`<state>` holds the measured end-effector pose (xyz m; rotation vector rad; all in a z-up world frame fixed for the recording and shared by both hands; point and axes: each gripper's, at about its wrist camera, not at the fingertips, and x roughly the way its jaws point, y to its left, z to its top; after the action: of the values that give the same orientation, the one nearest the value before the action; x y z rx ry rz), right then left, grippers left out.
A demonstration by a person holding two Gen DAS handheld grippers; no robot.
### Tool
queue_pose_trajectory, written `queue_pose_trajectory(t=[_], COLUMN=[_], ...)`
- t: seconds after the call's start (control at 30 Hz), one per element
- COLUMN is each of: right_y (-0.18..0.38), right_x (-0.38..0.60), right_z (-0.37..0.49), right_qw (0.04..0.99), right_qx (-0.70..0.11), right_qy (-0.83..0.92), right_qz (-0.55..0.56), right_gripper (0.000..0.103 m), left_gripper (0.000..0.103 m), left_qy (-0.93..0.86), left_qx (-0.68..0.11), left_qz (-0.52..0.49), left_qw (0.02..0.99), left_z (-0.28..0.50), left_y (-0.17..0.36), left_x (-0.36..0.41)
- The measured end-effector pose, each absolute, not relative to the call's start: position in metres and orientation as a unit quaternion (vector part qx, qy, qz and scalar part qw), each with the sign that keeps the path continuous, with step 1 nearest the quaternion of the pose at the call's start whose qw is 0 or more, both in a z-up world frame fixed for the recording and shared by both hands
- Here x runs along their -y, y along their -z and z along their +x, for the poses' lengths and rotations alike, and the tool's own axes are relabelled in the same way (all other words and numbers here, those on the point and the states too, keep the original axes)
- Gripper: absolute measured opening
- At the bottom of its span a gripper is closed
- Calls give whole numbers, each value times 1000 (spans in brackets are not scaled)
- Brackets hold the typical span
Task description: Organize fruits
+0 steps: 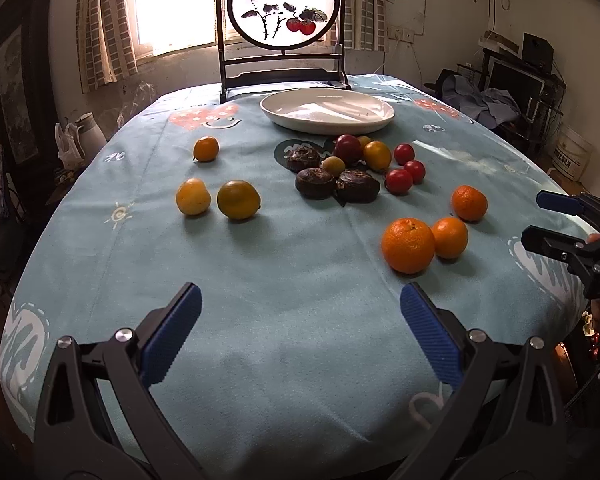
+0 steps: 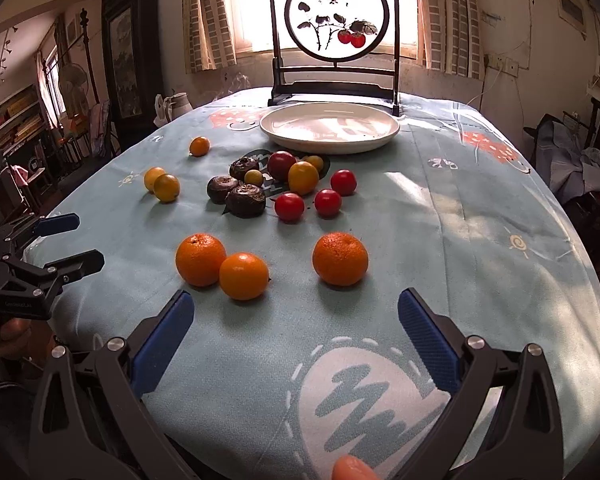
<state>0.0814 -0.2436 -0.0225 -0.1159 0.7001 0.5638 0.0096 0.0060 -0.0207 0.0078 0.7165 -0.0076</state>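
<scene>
**Blue-clothed tabletop, fruit still loose, both grippers empty**

Blue cloth covers the tabletop point(image 1: 300, 320). At its far end stands a white plate point(image 1: 327, 114), empty and, by my judgement, the likely place for the fruit. Three oranges point(image 2: 340, 258) lie nearest, then dark wrinkled fruits point(image 1: 315, 183), with red cherry tomatoes point(image 1: 399, 181) beside them. The left gripper point(image 1: 300, 334) and right gripper point(image 2: 296, 340) hover spread wide, touching nothing.
</scene>
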Motion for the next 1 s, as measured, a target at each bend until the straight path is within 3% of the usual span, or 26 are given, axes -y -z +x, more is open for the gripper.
queue_pose_trajectory(t=[0.07,0.2,0.43,0.57,0.77,1.0], right_y=[26,38,59,64,64,64], right_x=[244,247,240,238,245,245], right_z=[94,126,160,166,164,166], right_qw=[900,895,864,859,854,852], right_qx=[-343,-370,-426,-431,-428,-429], right_qy=[-263,-245,-266,-277,-294,-299], right_qz=[-50,-39,-30,-23,0,5], right_gripper=[101,75,70,47,45,45], left_gripper=[101,101,100,96,74,69], left_qy=[11,31,106,143,198,229], left_qx=[-352,-355,-364,-373,-390,-406], left_qz=[5,9,21,36,86,124], left_qw=[936,934,925,916,895,876], left_z=[11,15,32,50,73,93], left_y=[23,26,27,28,35,43], left_x=[-4,1,15,27,45,52])
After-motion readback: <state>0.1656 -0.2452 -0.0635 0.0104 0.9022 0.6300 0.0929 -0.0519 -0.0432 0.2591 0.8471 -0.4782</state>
